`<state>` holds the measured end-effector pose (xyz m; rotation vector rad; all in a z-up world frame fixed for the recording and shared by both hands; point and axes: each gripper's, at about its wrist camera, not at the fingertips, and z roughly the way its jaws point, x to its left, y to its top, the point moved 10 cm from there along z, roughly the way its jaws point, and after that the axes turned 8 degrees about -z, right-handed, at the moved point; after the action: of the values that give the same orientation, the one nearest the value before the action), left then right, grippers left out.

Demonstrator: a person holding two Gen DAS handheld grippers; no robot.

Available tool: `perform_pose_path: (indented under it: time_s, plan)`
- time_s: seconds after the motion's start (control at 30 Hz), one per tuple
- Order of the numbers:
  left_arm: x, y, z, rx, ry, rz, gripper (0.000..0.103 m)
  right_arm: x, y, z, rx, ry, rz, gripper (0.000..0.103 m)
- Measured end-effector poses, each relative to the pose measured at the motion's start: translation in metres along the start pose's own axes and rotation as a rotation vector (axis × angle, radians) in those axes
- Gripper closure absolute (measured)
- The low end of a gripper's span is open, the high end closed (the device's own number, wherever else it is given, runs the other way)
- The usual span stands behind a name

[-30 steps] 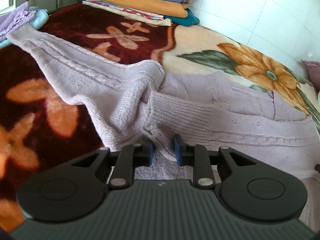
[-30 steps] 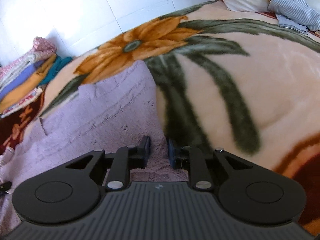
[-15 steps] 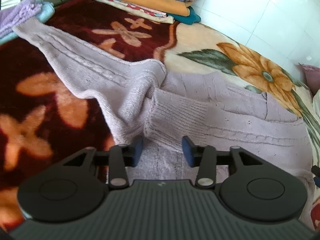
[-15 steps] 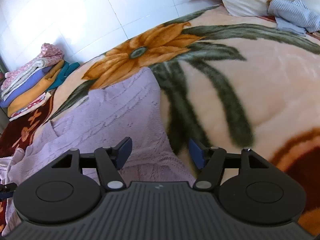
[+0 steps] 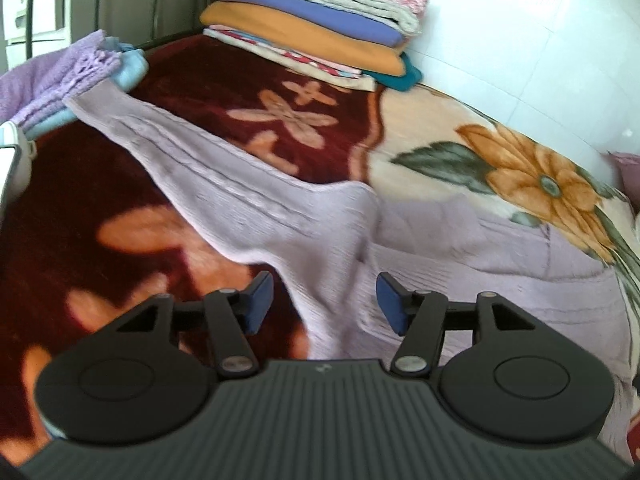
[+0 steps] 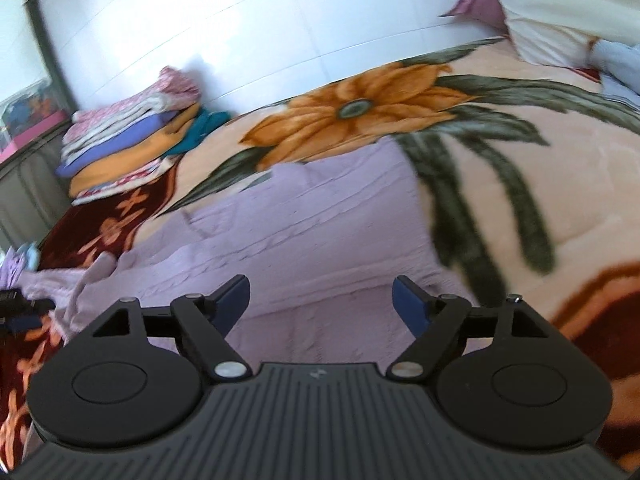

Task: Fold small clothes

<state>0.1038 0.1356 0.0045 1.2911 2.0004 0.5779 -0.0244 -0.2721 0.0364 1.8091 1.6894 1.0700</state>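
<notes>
**Both fingers letting go, sweater part-folded**

Left gripper (image 5: 324, 302): fingers opening, about half spread, nothing pinched; knit lies beneath the gap. Right gripper (image 6: 320, 304): fingers opening wide, empty, over the lilac sweater (image 6: 304, 224). Sweater lies flat on the bed (image 6: 540, 184), body folded over near the wall-side edge. One sleeve (image 5: 192, 160) trails unfolded toward the far corner, short of the folded stack (image 5: 316, 28). Judged: sleeve tuck and final fold remain.
</notes>
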Motion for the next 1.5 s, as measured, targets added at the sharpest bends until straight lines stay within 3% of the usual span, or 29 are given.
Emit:
perform_pose_path:
  time_s: [0.37, 0.63, 1.1, 1.4, 1.47, 1.5]
  plan:
    - [0.055, 0.021, 0.042, 0.014, 0.09, -0.088, 0.043, 0.011, -0.038, 0.028, 0.105, -0.047, -0.029, 0.018]
    - [0.079, 0.036, 0.068, -0.006, 0.114, -0.17, 0.043, 0.003, -0.042, 0.031, 0.092, -0.05, 0.012, 0.018]
    - [0.1, 0.062, 0.089, -0.083, 0.046, -0.321, 0.043, 0.008, -0.046, 0.037, 0.117, -0.082, -0.051, 0.015]
    - [0.107, 0.077, 0.097, -0.122, 0.032, -0.318, 0.044, 0.007, -0.047, 0.038, 0.114, -0.052, -0.03, 0.011]
    - [0.105, 0.078, 0.096, -0.127, 0.044, -0.29, 0.051, 0.006, -0.047, 0.038, 0.111, -0.041, -0.016, 0.01]
    - [0.105, 0.078, 0.096, -0.132, 0.06, -0.265, 0.063, 0.005, -0.047, 0.037, 0.11, -0.039, -0.012, 0.01]
